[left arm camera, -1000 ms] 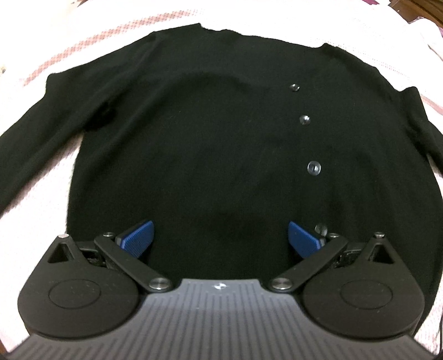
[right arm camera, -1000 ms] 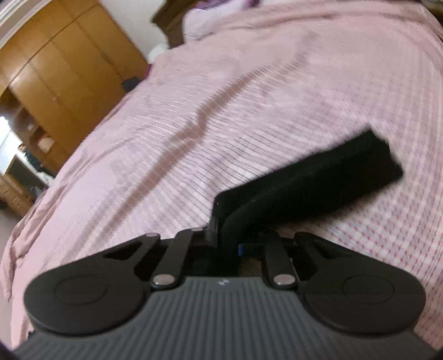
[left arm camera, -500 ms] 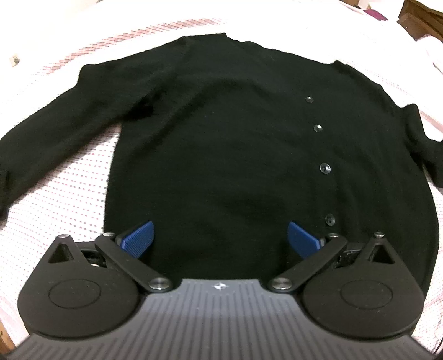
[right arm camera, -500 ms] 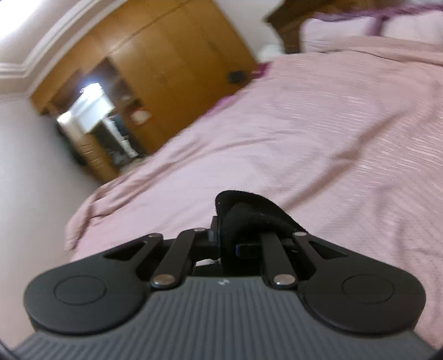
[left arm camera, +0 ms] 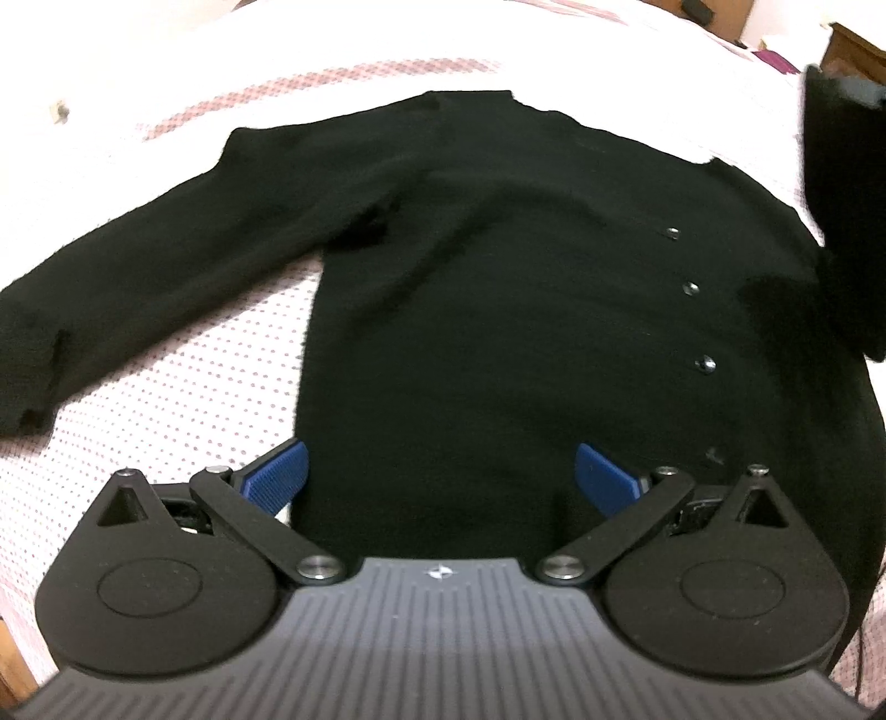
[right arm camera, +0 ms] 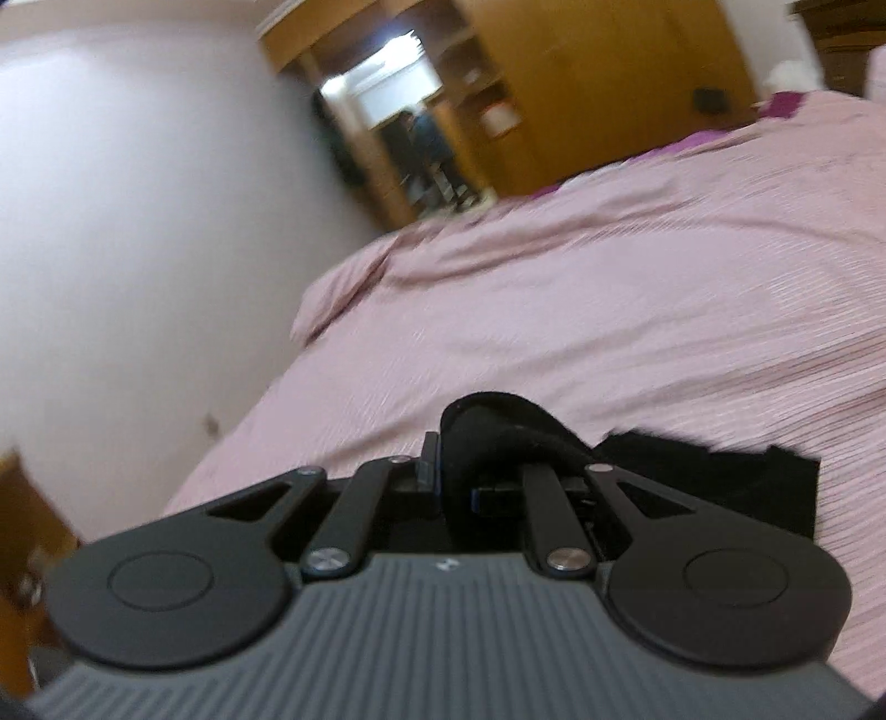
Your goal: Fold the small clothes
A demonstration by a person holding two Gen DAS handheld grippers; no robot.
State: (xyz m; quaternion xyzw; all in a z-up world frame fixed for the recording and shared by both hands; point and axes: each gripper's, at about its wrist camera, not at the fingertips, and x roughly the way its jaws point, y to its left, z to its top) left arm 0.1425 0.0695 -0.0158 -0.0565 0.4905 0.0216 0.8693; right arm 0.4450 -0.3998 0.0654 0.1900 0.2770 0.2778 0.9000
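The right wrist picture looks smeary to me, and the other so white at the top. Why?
Right wrist view: motion blur streaks the bedspread and wardrobe, while the right gripper, shut on a black sleeve, looks sharper. Left wrist view: the cover is overexposed, the black cardigan loses detail, and the fisheye bends edges.

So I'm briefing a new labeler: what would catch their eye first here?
A black cardigan lies spread flat on the pink dotted bedspread, filling the left wrist view, its buttons down the right side. The left tongs gape over its hem, and the right tongs pinch a sleeve.
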